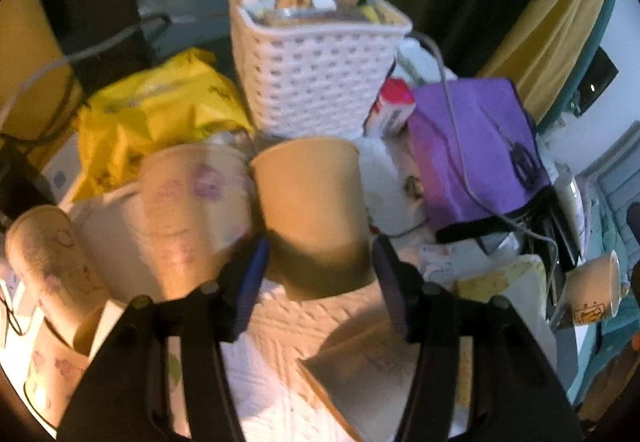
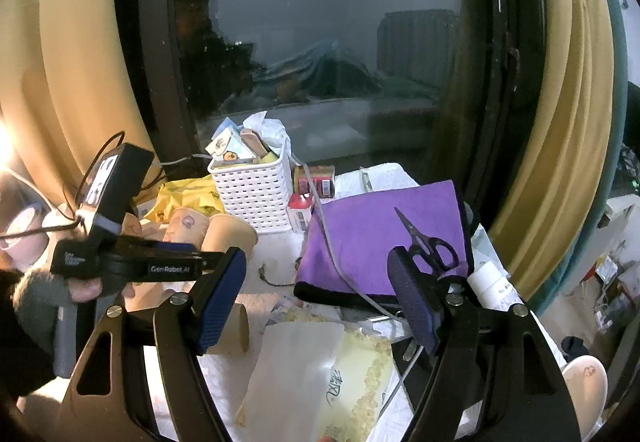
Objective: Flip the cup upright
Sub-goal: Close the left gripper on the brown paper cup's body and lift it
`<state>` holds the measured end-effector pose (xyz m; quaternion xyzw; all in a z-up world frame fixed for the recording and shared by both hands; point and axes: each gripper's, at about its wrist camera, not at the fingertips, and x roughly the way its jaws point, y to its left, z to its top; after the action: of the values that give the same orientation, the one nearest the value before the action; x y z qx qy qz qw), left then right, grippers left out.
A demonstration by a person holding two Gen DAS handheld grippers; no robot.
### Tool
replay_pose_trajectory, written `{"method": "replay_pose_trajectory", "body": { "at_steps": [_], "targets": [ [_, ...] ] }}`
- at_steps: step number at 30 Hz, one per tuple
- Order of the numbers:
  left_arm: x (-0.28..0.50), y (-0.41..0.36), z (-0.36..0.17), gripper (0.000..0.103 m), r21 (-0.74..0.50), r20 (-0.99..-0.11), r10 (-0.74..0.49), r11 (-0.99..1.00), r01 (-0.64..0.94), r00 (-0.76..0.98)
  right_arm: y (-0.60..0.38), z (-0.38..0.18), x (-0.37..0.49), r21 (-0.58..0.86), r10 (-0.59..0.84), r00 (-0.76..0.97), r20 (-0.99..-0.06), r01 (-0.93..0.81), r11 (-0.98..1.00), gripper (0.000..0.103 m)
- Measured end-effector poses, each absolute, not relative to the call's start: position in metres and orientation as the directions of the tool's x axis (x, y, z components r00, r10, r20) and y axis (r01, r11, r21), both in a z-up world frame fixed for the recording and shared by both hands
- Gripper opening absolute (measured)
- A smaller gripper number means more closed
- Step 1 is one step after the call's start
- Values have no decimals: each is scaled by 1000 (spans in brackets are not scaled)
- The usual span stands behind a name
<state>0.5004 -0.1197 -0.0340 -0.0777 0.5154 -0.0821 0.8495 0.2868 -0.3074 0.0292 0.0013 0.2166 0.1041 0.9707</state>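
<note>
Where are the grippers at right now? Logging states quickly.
Left gripper: open, fingers on either side of the plain brown paper cup, not clamped.
Right gripper: open, holding nothing.

Matt, probably paper cup (image 1: 316, 218), perforated plastic basket (image 1: 316, 82), purple cloth (image 2: 384, 238)

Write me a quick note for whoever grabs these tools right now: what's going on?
Left hand-held gripper: fingers either side of the plain cup; blur hides whether they pinch it.
Right hand-held gripper: open, empty.
Cup: mouth up, seemingly a little tilted, in front of the basket, with a printed cup beside it.
Done: flip looks nearly finished.
Left: probably set it level, then let go.
</note>
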Motion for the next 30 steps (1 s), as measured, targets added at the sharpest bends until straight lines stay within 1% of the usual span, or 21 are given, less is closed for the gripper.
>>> {"method": "replay_pose_trajectory", "body": {
  "at_steps": [1, 2, 4, 9, 10, 11, 19, 23, 30],
  "targets": [
    [502, -120, -36, 68, -218, -867, -221, 974, 59, 448, -308, 28, 289, 49, 203, 883, -423, -201, 978, 76],
    [504, -120, -38, 75, -219, -868, -222, 974, 60, 445, -309, 27, 290, 52, 204, 882, -425, -202, 978, 76],
    [508, -119, -41, 76, -223, -869, -222, 974, 52, 443, -309, 25, 293, 56, 210, 879, -427, -207, 977, 76],
    [514, -119, -47, 75, -206, -865, -206, 977, 51, 457, -308, 19, 300, 59, 221, 872, -437, -217, 974, 76],
    [513, -116, -46, 72, -207, -863, -208, 977, 53, 461, -308, 18, 301, 59, 220, 871, -439, -216, 975, 76],
    [512, -116, -46, 62, -200, -860, -203, 978, 56, 468, -309, 17, 303, 59, 218, 870, -443, -214, 975, 76],
    [497, -110, -35, 61, -216, -836, -229, 973, 85, 499, -317, 12, 306, 67, 197, 867, -457, -187, 980, 76],
    [476, -106, -19, 60, -242, -806, -265, 964, 115, 529, -315, 15, 301, 64, 193, 870, -454, -184, 981, 76],
    [434, -103, 16, 60, -228, -762, -276, 961, 157, 586, -307, 25, 284, 53, 188, 877, -442, -184, 982, 76]
  ]
}}
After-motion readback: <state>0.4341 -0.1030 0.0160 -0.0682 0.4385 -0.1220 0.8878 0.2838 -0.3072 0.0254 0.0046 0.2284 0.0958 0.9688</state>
